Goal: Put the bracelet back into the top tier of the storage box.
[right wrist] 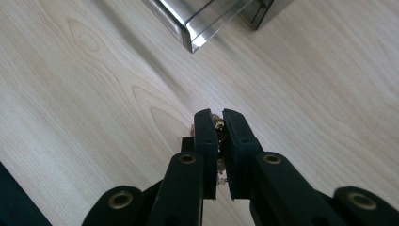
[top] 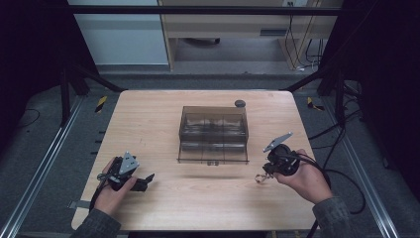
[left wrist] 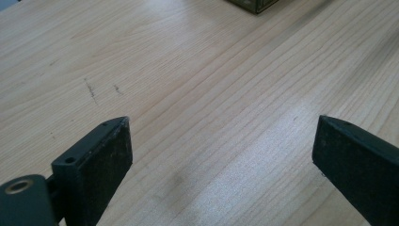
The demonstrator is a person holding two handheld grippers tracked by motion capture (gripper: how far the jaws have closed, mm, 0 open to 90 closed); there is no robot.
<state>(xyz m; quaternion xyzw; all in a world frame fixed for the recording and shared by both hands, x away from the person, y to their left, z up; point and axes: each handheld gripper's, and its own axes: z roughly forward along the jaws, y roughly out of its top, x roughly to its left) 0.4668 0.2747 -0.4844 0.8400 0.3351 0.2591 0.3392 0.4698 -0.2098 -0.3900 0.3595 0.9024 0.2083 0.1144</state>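
A smoky see-through organiser box (top: pixel 213 124) stands in the middle of the wooden table (top: pixel 148 119); its low front drawer (top: pixel 213 153) looks pulled out toward me. My right gripper (top: pixel 261 176) hovers to the drawer's front right, shut on a small gold-coloured trinket (right wrist: pixel 218 123) that peeks out between the black fingers (right wrist: pixel 205 141). A corner of the box (right wrist: pixel 197 21) lies ahead of it. My left gripper (top: pixel 146 179) rests low at the table's front left, open, with bare wood between its jaws (left wrist: pixel 221 141). The box corner (left wrist: pixel 251 4) is far off.
A small dark round disc (top: pixel 239 103) lies on the table behind the box. Metal rails and cables run along the floor on both sides. A hand holds each gripper near the table's front edge.
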